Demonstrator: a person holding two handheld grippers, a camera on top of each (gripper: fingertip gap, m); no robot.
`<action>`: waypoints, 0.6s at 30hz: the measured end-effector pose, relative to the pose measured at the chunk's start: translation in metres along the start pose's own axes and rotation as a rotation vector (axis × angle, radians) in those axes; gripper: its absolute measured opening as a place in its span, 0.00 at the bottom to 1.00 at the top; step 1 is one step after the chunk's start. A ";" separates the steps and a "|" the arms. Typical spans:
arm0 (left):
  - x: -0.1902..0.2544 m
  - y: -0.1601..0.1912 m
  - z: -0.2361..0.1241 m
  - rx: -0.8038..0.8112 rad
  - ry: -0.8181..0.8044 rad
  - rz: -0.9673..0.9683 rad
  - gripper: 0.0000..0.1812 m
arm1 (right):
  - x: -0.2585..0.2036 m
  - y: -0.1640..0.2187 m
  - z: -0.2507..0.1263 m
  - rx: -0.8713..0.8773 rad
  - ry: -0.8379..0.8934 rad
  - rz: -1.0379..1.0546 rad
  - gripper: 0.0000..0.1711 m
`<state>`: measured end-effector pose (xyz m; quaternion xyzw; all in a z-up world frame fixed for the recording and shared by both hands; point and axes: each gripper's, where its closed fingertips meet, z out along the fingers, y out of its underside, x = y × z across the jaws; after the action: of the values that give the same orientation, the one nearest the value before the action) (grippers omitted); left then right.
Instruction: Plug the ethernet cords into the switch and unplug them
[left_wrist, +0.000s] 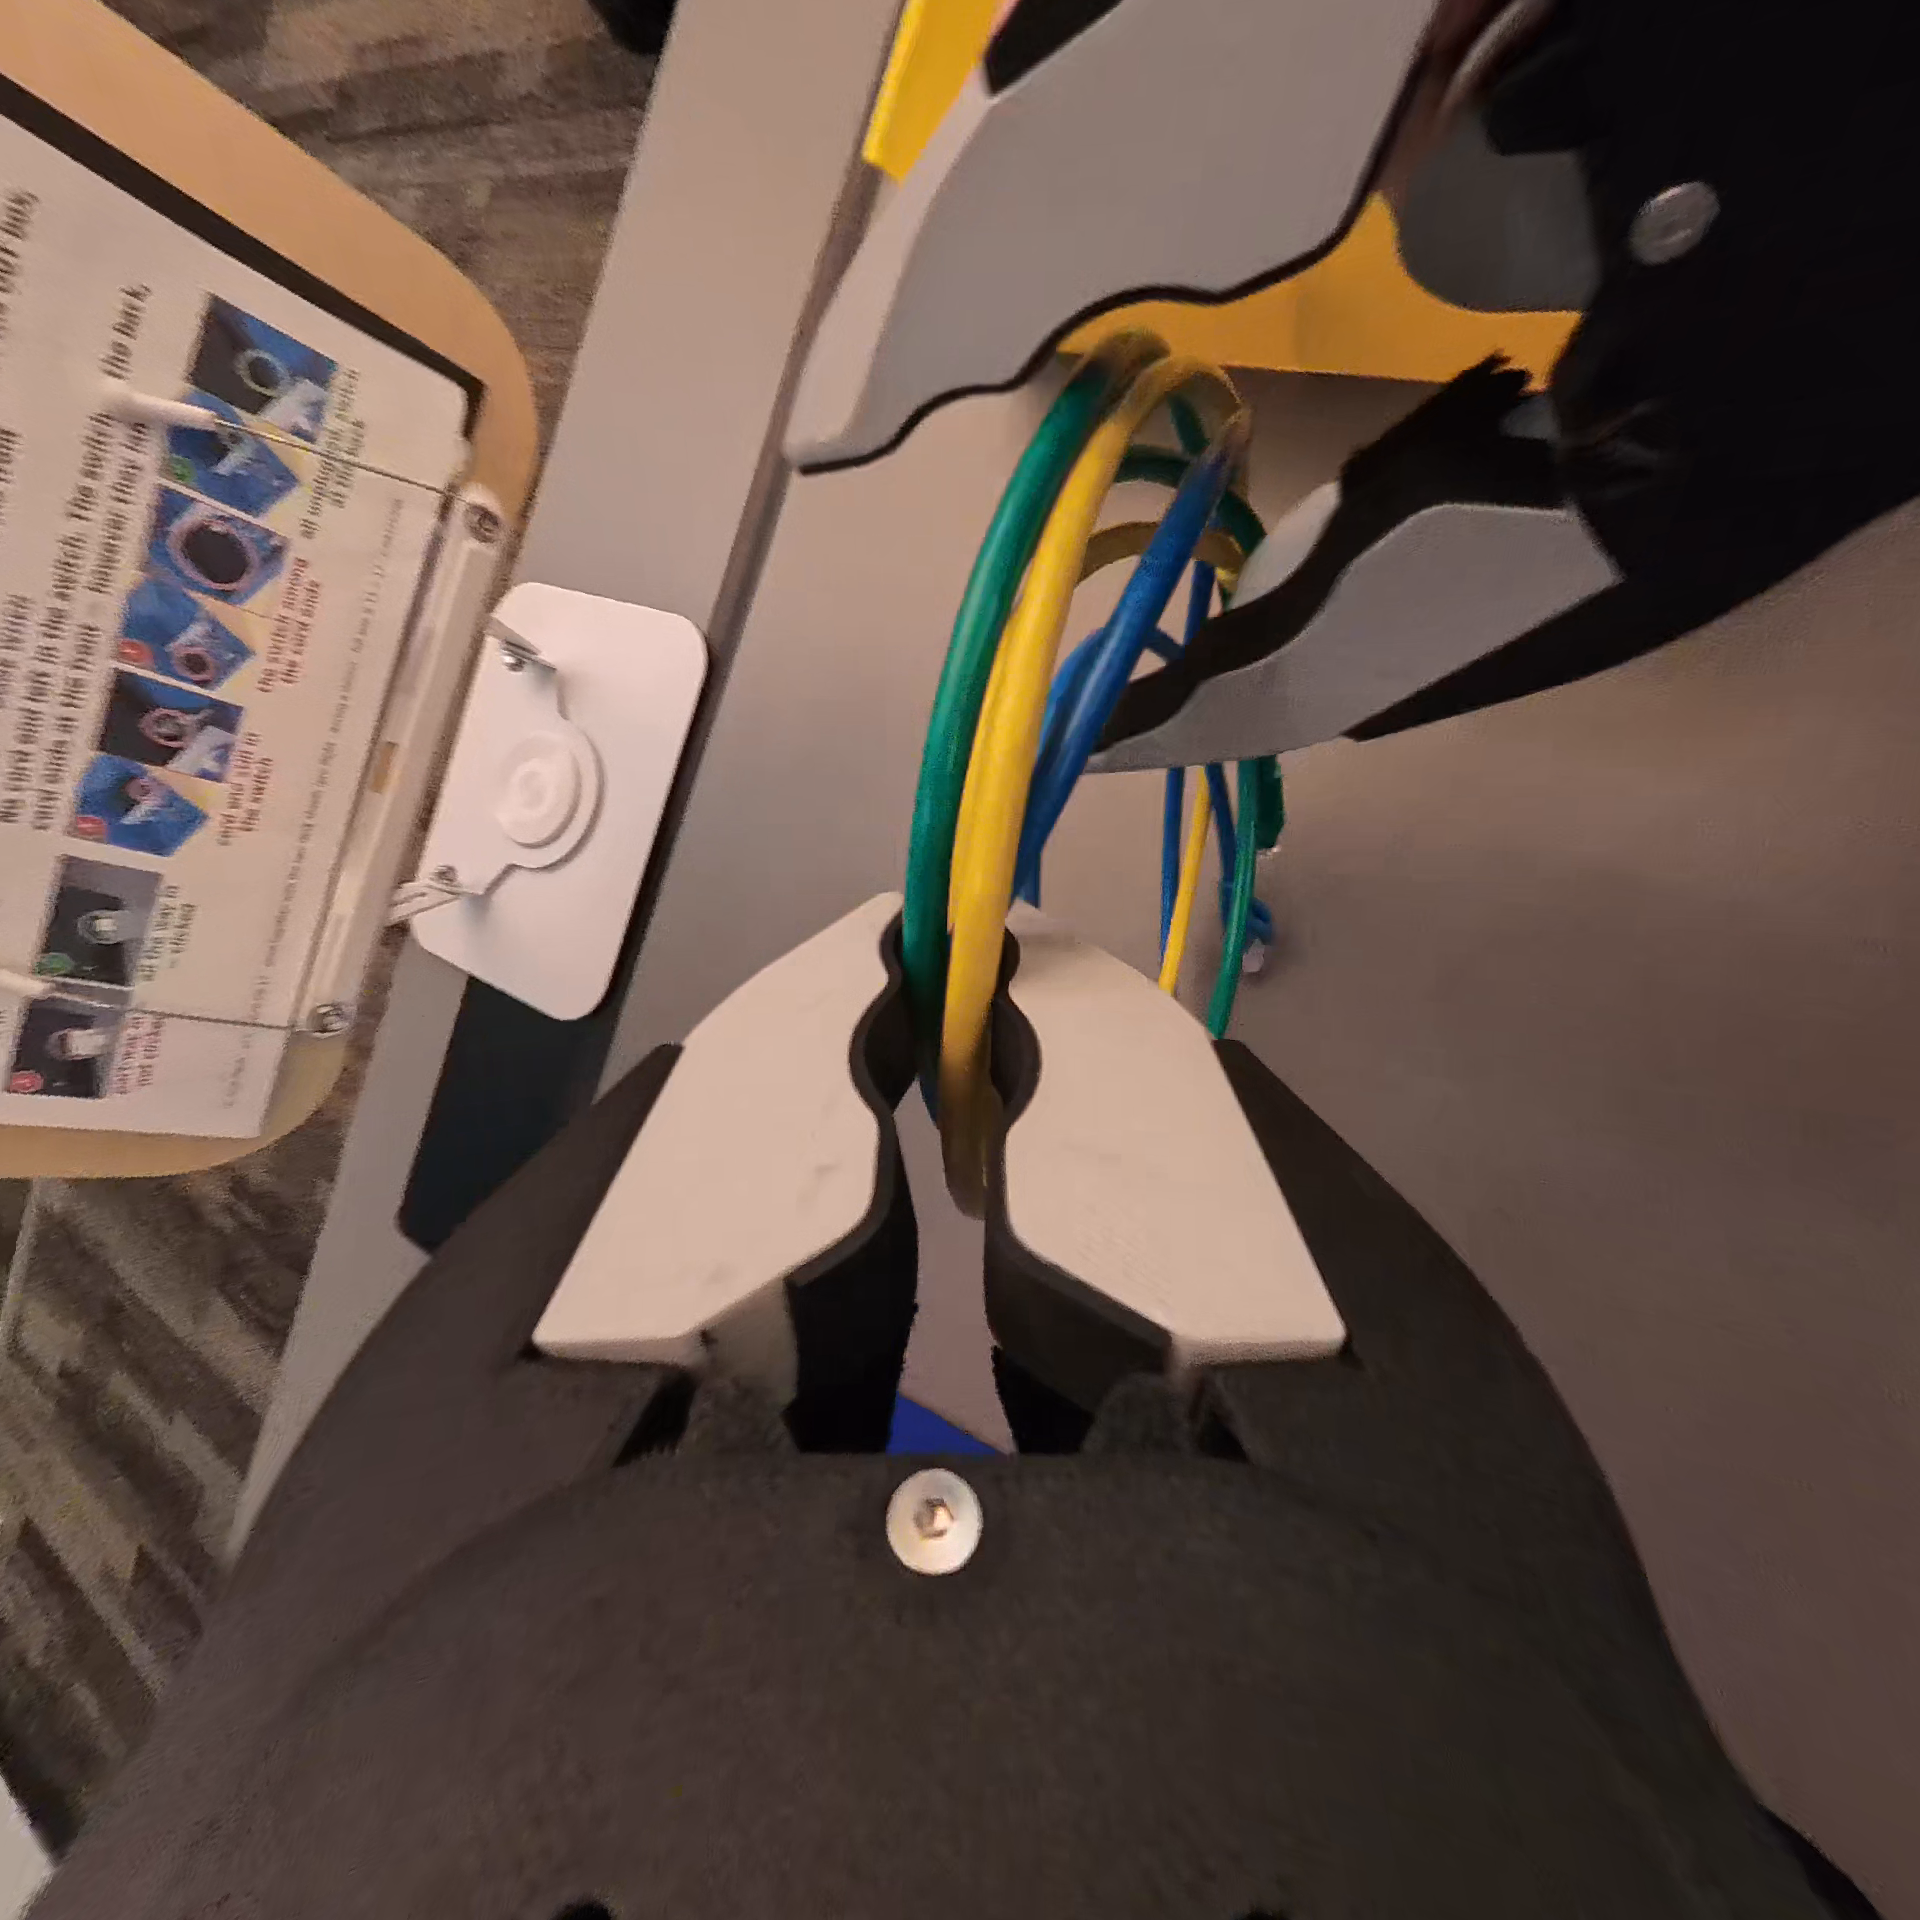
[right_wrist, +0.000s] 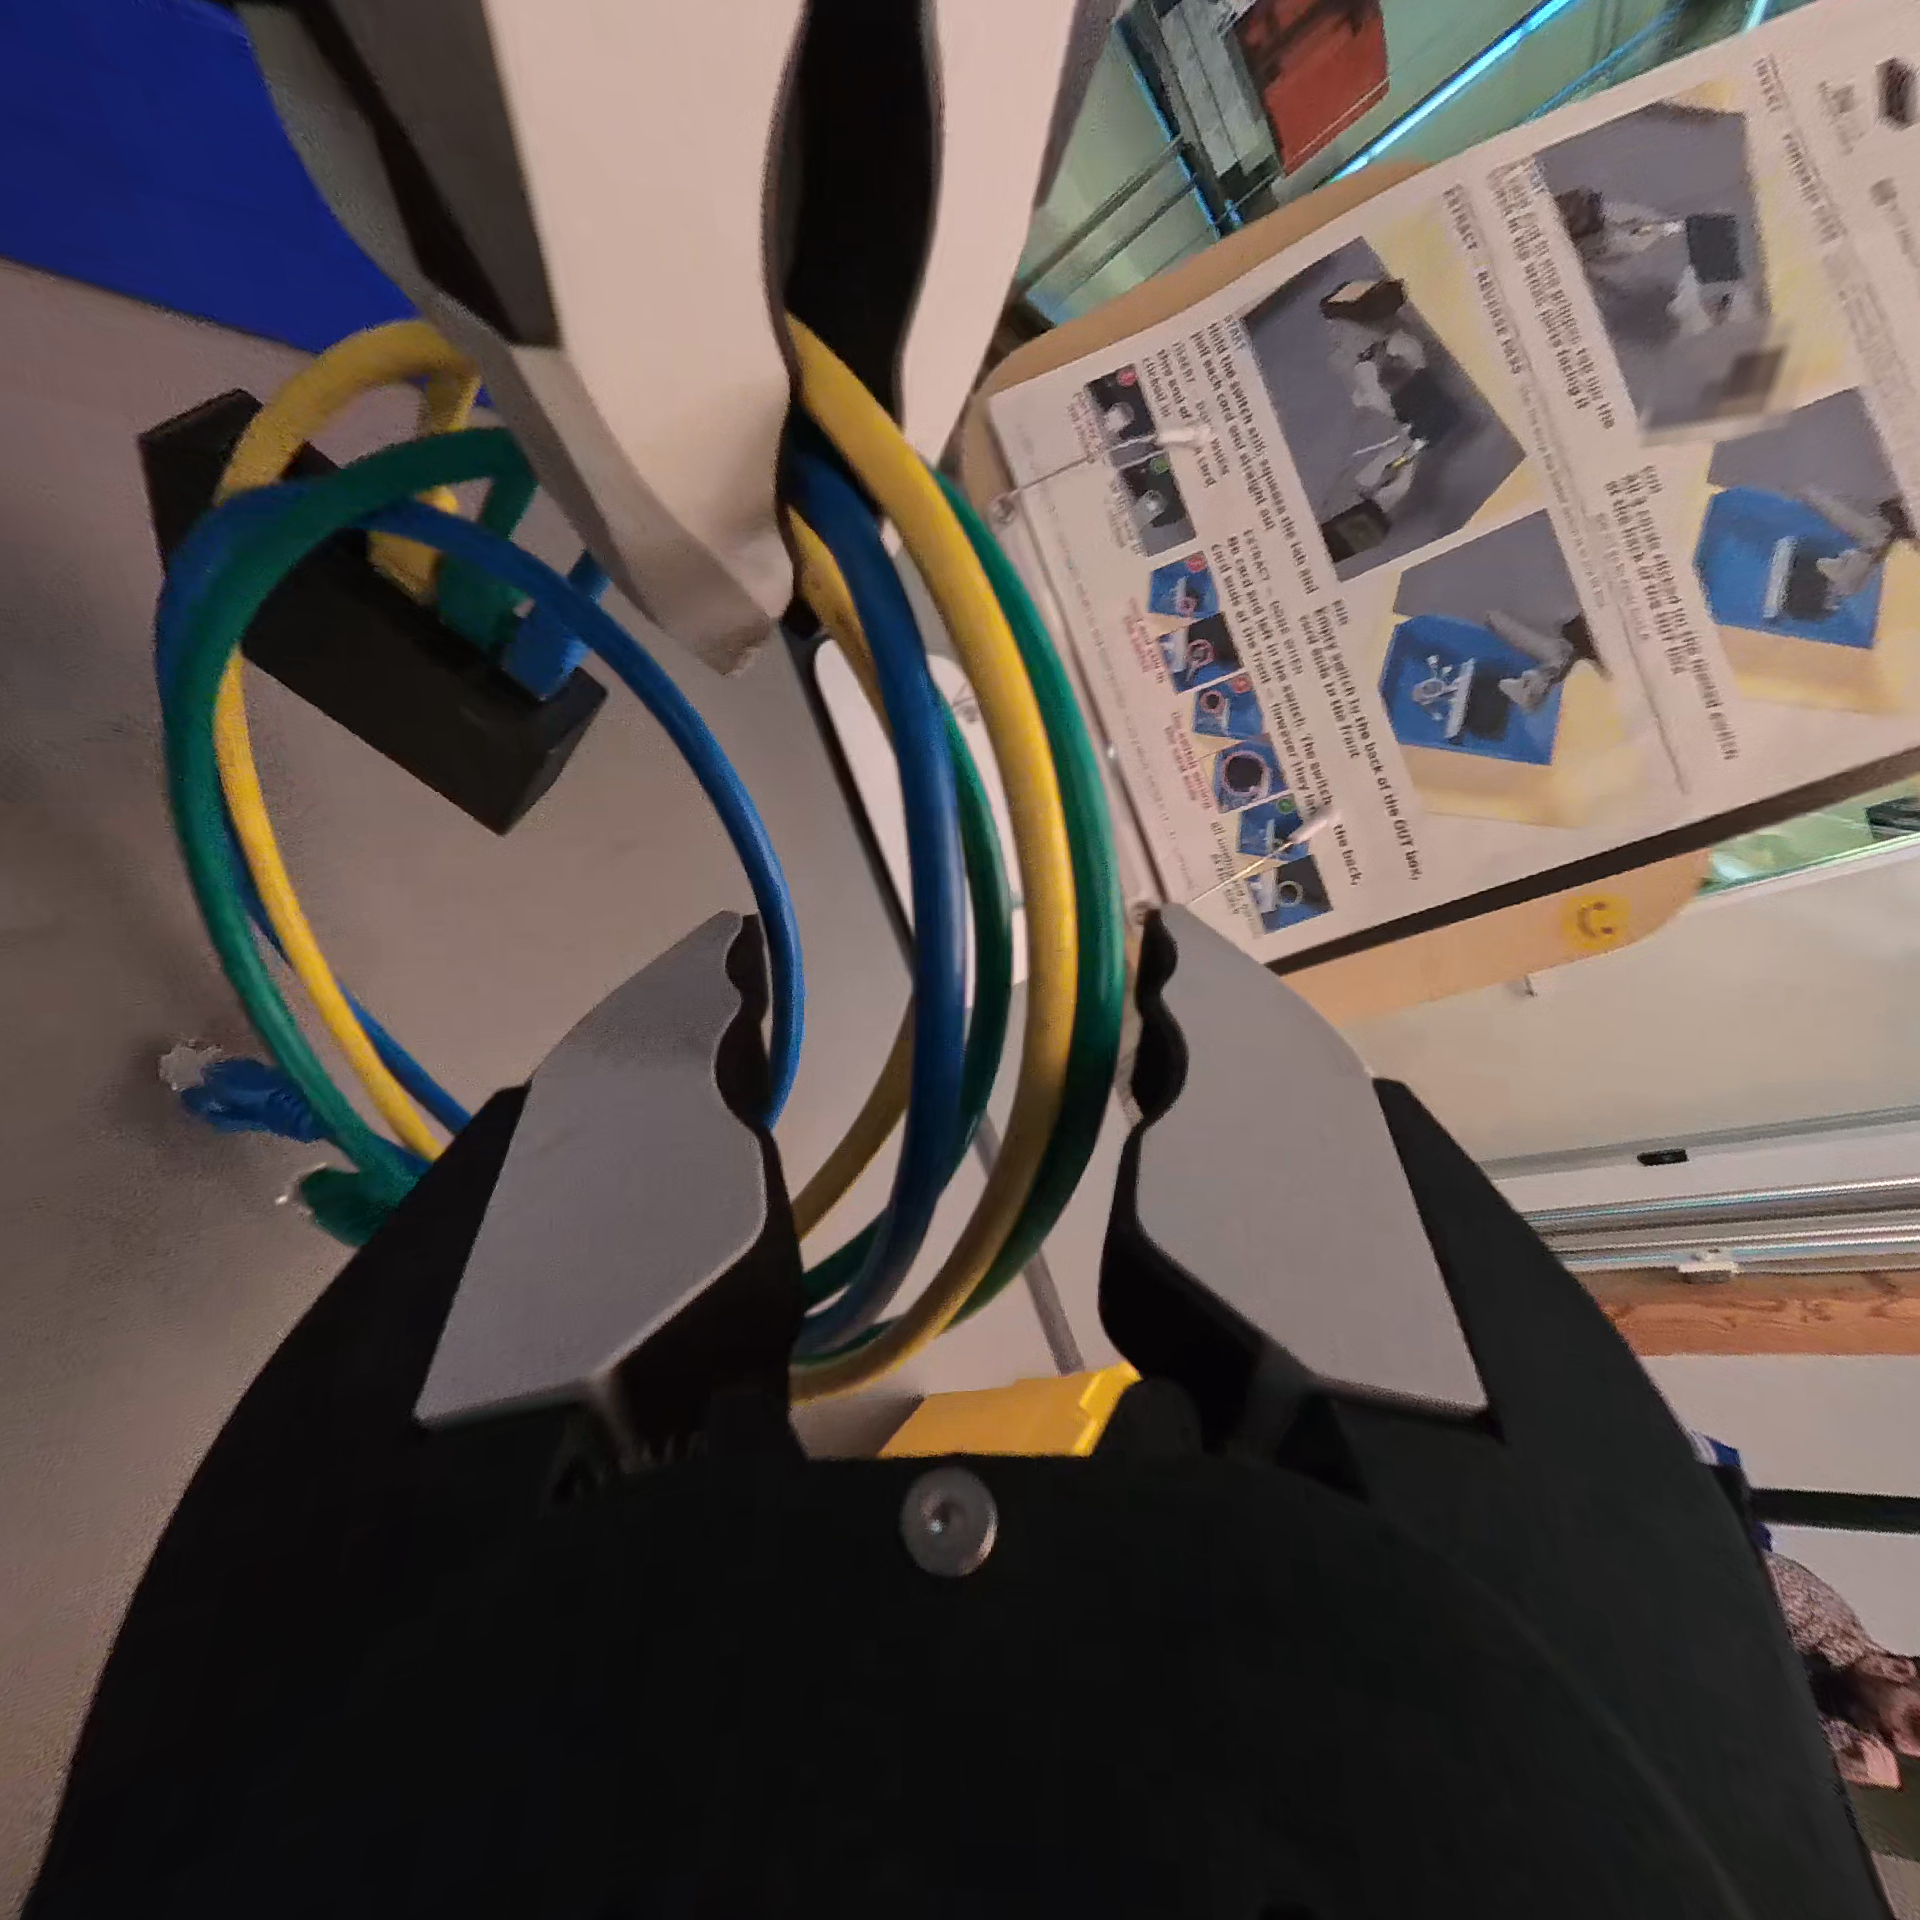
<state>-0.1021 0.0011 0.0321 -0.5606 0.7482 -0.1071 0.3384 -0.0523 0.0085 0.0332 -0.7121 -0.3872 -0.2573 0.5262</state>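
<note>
My left gripper (left_wrist: 951, 925) is shut on a bundle of looped ethernet cords, a green (left_wrist: 940, 727), a yellow (left_wrist: 997, 779) and a blue (left_wrist: 1101, 665). In the right wrist view it hangs from the top edge (right_wrist: 795, 499), pinching the same loops. My right gripper (right_wrist: 951, 935) is open, with part of the loops (right_wrist: 1039, 935) passing between its fingers without being pinched. It also shows at the top right of the left wrist view (left_wrist: 956, 597). The black switch (right_wrist: 374, 644) lies on the grey table with green and blue plugs (right_wrist: 509, 623) in its ports. A loose blue plug (right_wrist: 239, 1091) and a loose green plug (right_wrist: 343, 1195) lie on the table.
An instruction board on a wooden backing stands beside the table (left_wrist: 208, 623) (right_wrist: 1455, 520), held by a white mount (left_wrist: 561, 800). A yellow bin (left_wrist: 1299, 332) is behind the right gripper. A blue box (right_wrist: 156, 156) is at the far left. Carpet (left_wrist: 104, 1455) lies beyond the table edge. The left gripper's tips are roughly 6 centimetres from the right gripper's.
</note>
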 end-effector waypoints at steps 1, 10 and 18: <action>0.002 0.003 0.004 -0.001 0.011 -0.010 0.05 | -0.005 0.004 0.005 -0.017 -0.021 0.004 0.42; 0.020 0.020 0.028 0.052 0.146 -0.142 0.06 | -0.030 0.014 0.027 0.022 -0.079 -0.008 0.10; 0.001 0.055 0.000 0.215 0.057 -0.418 0.29 | -0.020 0.020 0.026 0.038 -0.055 0.019 0.08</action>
<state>-0.1443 0.0195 0.0016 -0.6608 0.6094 -0.2696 0.3454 -0.0486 0.0247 -0.0016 -0.7125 -0.3995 -0.2250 0.5311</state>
